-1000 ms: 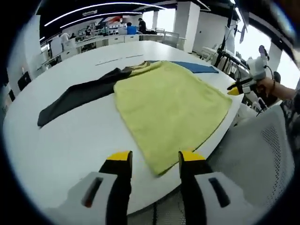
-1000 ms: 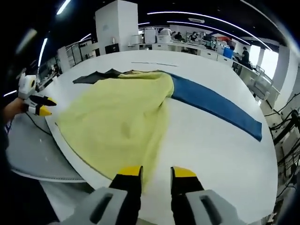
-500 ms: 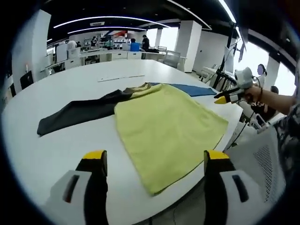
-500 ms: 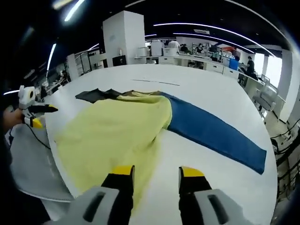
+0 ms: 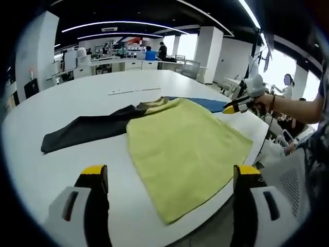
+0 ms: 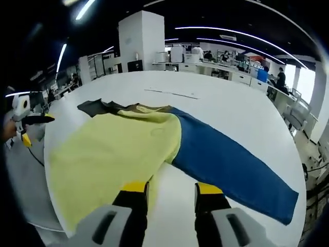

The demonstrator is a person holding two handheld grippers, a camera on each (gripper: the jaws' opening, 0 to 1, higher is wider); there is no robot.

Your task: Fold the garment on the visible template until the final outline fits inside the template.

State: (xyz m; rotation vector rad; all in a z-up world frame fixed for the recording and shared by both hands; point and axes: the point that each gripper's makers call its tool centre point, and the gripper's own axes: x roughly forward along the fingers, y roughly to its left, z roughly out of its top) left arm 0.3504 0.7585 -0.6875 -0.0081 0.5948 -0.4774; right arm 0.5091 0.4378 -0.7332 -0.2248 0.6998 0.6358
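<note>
Lying flat on the white desk [image 5: 61, 98]: yellow garment [image 5: 185, 144], one dark sleeve [image 5: 87, 128] and one blue sleeve [image 6: 231, 170] spread to opposite sides. Left gripper [image 5: 169, 177]: jaws wide apart, empty, above the hem. Right gripper [image 6: 172, 188]: jaws parted, empty, near the garment's edge.

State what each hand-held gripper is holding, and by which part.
Nothing is held. The left hand-held gripper and the right hand-held gripper are both open above the garment, gripping none of it.
</note>
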